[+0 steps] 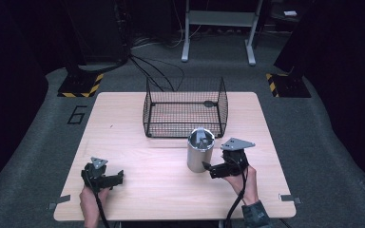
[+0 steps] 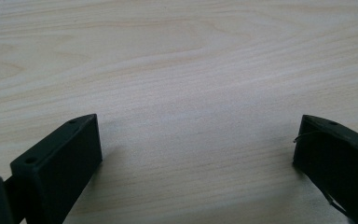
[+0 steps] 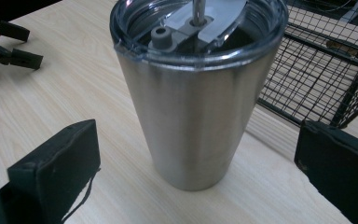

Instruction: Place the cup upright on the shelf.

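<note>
A steel tumbler [image 1: 200,151] with a clear lid stands upright on the wooden table [image 1: 138,142], just in front of the wire basket [image 1: 185,110]. My right gripper [image 1: 207,167] is open, right of the tumbler's base and pointing at it. In the right gripper view the tumbler [image 3: 196,93] stands between and beyond the two spread jaws, apart from both. My left gripper [image 1: 120,175] rests low over the table's front left, open, with bare wood [image 2: 191,93] between its jaws.
The black wire basket [image 3: 326,70] stands at the table's far middle with nothing in it that I can make out. A metal stand and cables [image 1: 157,66] lie on the floor beyond the table. Bare wood spreads left of the tumbler.
</note>
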